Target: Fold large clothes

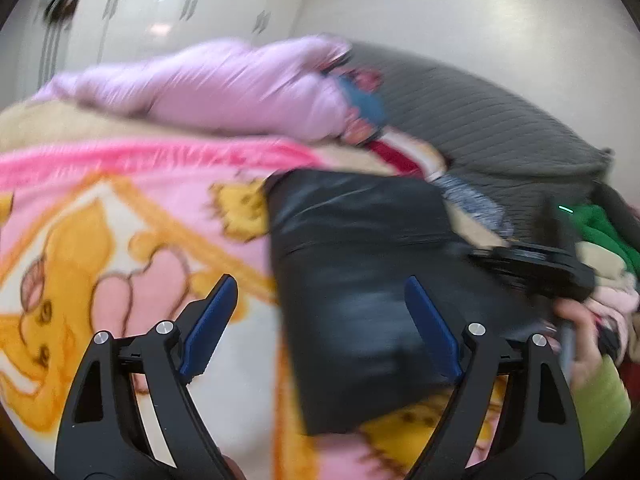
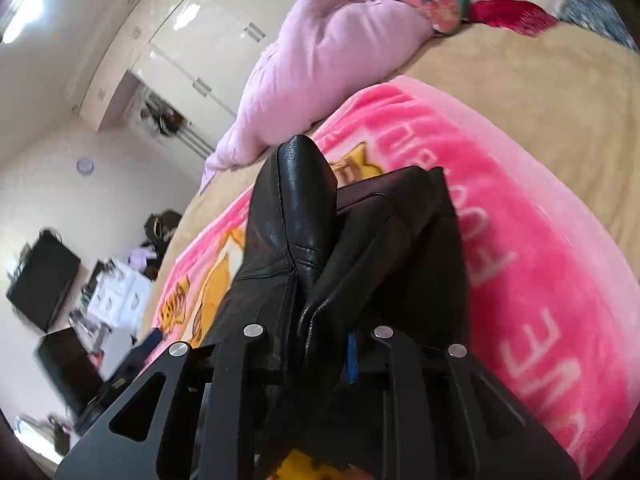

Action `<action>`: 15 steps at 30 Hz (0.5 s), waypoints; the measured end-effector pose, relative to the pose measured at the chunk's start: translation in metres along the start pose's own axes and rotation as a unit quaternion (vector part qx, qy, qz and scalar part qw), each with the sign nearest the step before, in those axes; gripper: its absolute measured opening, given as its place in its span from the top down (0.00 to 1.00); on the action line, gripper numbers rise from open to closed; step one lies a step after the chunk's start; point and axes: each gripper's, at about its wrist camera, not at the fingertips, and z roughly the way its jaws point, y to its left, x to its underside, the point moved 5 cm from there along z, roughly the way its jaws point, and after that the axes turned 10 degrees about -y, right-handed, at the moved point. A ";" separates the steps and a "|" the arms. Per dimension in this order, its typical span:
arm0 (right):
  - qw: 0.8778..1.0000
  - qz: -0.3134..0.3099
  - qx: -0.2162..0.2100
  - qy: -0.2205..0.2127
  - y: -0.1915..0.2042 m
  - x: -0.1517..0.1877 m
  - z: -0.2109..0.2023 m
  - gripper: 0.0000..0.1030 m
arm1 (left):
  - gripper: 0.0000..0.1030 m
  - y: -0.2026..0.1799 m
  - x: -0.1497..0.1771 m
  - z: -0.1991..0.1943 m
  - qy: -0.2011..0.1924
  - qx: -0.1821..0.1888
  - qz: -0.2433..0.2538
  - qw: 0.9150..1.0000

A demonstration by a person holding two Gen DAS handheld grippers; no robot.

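A black leather jacket (image 1: 360, 280) lies folded on a pink cartoon blanket (image 1: 120, 240) on the bed. My left gripper (image 1: 320, 292) hovers above the jacket's near edge, open, with nothing between its blue pads (image 1: 210, 320). In the same view my right gripper (image 1: 536, 268) sits at the jacket's right side, held by a hand (image 1: 580, 332). The right wrist view shows the right gripper (image 2: 320, 340) shut on a bunched fold of the black jacket (image 2: 304, 224), which rises up between its fingers over the pink blanket (image 2: 540, 260).
A lilac duvet (image 1: 224, 80) is piled at the bed's far side, with a grey ribbed headboard cushion (image 1: 480, 120) to the right. Green and pale clothes (image 1: 600, 240) are heaped at the right edge. White wardrobes (image 2: 192, 40), a dark screen (image 2: 40, 276) and clutter stand beside the bed.
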 end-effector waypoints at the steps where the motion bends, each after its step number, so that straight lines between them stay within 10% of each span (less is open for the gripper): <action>1: 1.000 0.005 0.000 -0.001 -0.006 0.001 0.000 0.81 | 0.24 0.007 0.004 0.009 0.014 0.002 -0.010 1.000; 3: 1.000 0.015 0.001 -0.005 -0.019 0.005 -0.001 0.75 | 0.24 0.016 0.017 0.030 0.049 0.021 -0.042 0.998; 6: 0.998 0.033 0.042 -0.019 -0.034 0.008 -0.004 0.35 | 0.24 0.013 0.035 0.049 0.073 0.059 -0.075 0.993; 15: 0.995 0.007 0.102 0.012 -0.009 -0.004 -0.003 0.24 | 0.24 -0.017 0.045 0.051 0.068 0.054 -0.028 0.996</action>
